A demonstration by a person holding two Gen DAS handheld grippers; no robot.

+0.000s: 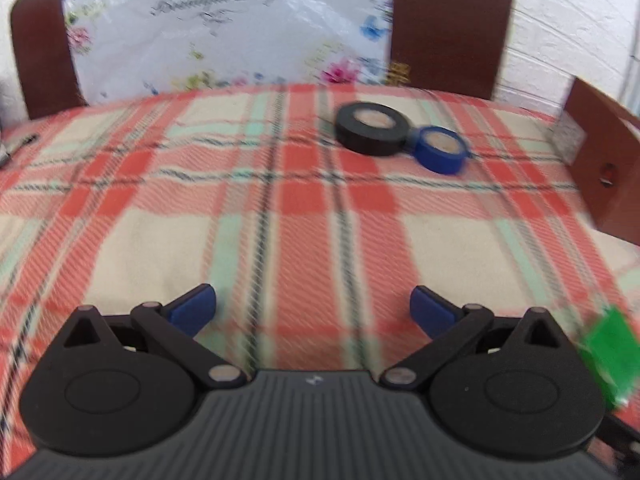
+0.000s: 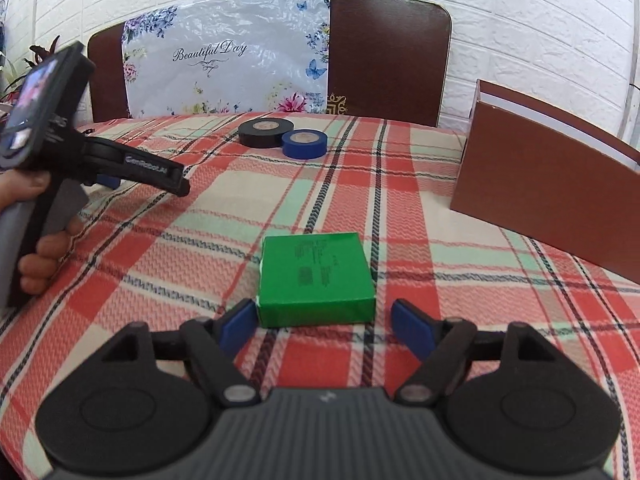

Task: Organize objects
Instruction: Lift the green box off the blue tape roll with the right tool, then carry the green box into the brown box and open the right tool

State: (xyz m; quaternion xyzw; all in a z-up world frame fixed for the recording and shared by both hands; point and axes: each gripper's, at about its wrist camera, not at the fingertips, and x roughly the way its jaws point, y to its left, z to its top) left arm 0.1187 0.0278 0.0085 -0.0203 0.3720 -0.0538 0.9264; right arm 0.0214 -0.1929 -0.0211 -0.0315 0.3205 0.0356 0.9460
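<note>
A green box (image 2: pixel 316 278) lies flat on the plaid tablecloth just ahead of my right gripper (image 2: pixel 325 326), which is open with its blue pads either side of the box's near edge. The box also shows in the left wrist view (image 1: pixel 610 354) at the right edge. A black tape roll (image 2: pixel 266 132) and a smaller blue tape roll (image 2: pixel 304 144) lie touching at the far side of the table; they also show in the left wrist view, black roll (image 1: pixel 374 129), blue roll (image 1: pixel 440 149). My left gripper (image 1: pixel 312 310) is open and empty above the cloth.
A brown open box (image 2: pixel 548 188) stands at the right of the table, seen in the left wrist view (image 1: pixel 604 160) too. Two brown chair backs (image 2: pixel 390 56) and a floral plastic sheet (image 2: pixel 224 60) stand behind the table. The left gripper's body (image 2: pixel 80 160) is at the left.
</note>
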